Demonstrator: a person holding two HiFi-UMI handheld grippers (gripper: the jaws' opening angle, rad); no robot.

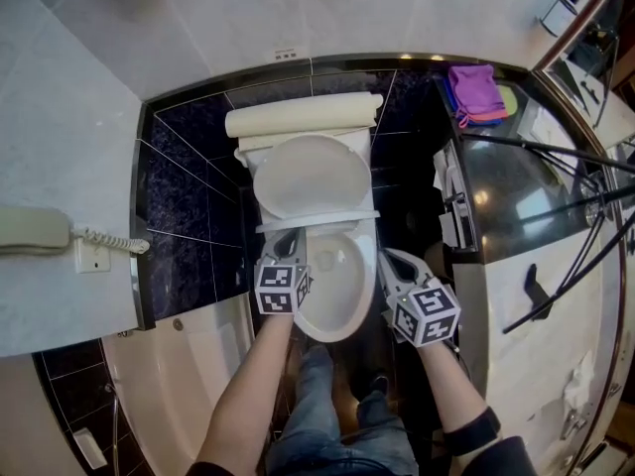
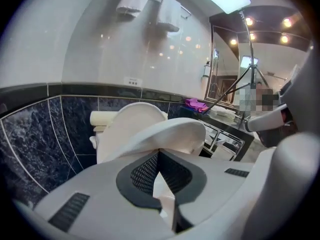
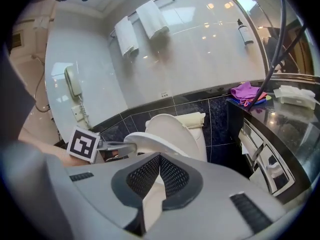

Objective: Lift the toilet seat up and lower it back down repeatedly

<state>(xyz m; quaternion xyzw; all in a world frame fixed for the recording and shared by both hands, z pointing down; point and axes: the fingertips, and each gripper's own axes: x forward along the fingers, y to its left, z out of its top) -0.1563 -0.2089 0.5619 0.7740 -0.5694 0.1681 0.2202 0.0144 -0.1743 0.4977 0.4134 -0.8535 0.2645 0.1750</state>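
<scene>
Your left hand-held gripper [image 1: 286, 238] is clenched, its tips at the left rim of the seat [image 1: 317, 221], seemingly propping it from beneath. Your right hand-held gripper [image 1: 389, 259] is clenched on nothing, beside the bowl [image 1: 332, 291]. The seat hangs half-raised before the upright lid [image 1: 310, 175].

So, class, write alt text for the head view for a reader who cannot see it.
From above: a person's left gripper and right gripper reach to either side of a partly raised toilet seat, above the white bowl, with the lid up behind. Dark tiles line the wall.
</scene>
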